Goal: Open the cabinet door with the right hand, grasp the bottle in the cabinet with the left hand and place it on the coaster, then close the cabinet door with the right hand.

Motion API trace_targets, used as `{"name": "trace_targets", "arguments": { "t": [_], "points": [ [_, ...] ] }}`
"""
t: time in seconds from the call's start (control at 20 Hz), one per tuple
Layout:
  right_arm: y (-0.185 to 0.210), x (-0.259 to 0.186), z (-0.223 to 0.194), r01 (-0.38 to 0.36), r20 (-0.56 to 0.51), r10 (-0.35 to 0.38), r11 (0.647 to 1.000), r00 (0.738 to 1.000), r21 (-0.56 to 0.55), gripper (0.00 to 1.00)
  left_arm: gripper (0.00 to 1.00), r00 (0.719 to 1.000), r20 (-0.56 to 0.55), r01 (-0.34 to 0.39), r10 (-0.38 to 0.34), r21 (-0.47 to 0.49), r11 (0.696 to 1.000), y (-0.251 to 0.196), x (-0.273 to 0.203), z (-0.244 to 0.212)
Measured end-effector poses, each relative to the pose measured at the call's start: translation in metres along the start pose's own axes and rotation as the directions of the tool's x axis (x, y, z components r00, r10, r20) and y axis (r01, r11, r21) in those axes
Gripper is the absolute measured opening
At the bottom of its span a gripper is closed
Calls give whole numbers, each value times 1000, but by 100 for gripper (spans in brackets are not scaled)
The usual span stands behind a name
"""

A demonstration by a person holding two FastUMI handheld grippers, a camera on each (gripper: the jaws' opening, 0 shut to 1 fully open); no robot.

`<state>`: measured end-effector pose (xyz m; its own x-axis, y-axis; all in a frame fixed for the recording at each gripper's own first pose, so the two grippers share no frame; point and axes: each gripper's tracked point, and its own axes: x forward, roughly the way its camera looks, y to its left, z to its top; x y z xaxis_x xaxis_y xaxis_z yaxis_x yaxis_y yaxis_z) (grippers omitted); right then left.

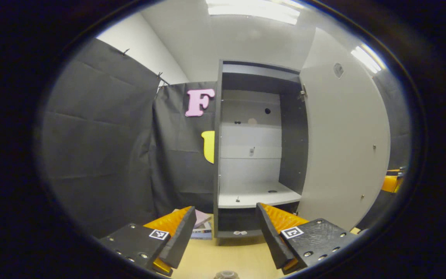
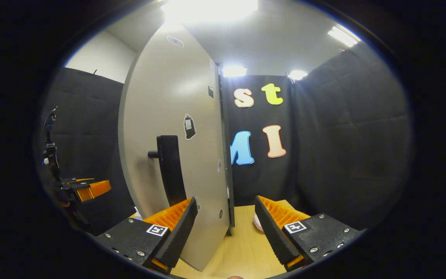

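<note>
Right gripper (image 2: pixel 226 224) gapes empty, door (image 2: pixel 176 155) edge at 11 o'clock, handle (image 2: pixel 168 170) free. We judge bottle (image 1: pixel 227 274) set down at 6 o'clock; left gripper (image 1: pixel 226 232) spread above it. Closing comes next.

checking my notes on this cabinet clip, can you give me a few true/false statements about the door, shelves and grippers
1. The cabinet door stands open. True.
2. A bottle stands on the cabinet's lower shelf. False: that shelf bears no bottle.
3. The left gripper is shut on a bottle. False: its fingers are spread with nothing between them.
4. The right gripper is open, near the door's edge. True.
5. The black door handle is gripped by the right gripper. False: the handle is free, beyond the fingers.
6. The cabinet stands on a light wooden table. True.
</note>
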<state>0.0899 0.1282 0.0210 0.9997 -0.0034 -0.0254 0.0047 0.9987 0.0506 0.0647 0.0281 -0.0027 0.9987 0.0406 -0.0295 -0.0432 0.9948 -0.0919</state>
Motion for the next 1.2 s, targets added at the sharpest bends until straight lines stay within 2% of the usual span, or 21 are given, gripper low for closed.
{"name": "trace_targets", "arguments": {
  "t": [0.4, 0.45, 0.6, 0.65, 0.7, 0.95, 1.0, 1.05, 1.1, 1.2],
  "points": [
    [65, 18, -1, 8, 61, -7, 1000, 998, -10, 93, 89, 999, 29, 41, -42, 33, 999, 53, 35, 5],
    [71, 22, 0, 7, 68, -6, 1000, 998, -12, 93, 93, 998, 40, 40, -42, 35, 999, 60, 37, 7],
    [93, 33, -1, -8, 74, 9, 1000, 997, -23, 93, 89, 997, 50, 53, -55, 36, 998, 71, 44, 3],
    [101, 37, 0, -18, 76, 20, 1000, 997, -20, 93, 84, 998, 45, 52, -54, 39, 998, 74, 46, 2],
    [110, 41, 1, -33, 84, 34, 999, 996, -14, 93, 89, 998, 43, 43, -45, 44, 998, 79, 45, 0],
    [139, 62, 3, -86, 93, 91, 995, 991, -53, 93, 89, 998, 62, 27, -28, 25, 999, 90, 43, 1],
    [143, 66, 1, -95, 86, 99, 994, 991, -47, 93, 89, 999, 49, 18, -19, 33, 999, 92, 43, -2],
    [146, 70, -1, -104, 74, 106, 994, 992, -36, 93, 84, 999, 39, 6, -8, 41, 999, 93, 43, -4],
    [142, 73, -2, -104, 66, 106, 994, 992, -29, 93, 88, 999, 33, 3, -5, 48, 999, 94, 44, -6],
    [139, 74, 0, -94, 66, 95, 995, 993, -16, 93, 89, 1000, 25, -9, 8, 52, 999, 96, 45, -8]
  ]
}}
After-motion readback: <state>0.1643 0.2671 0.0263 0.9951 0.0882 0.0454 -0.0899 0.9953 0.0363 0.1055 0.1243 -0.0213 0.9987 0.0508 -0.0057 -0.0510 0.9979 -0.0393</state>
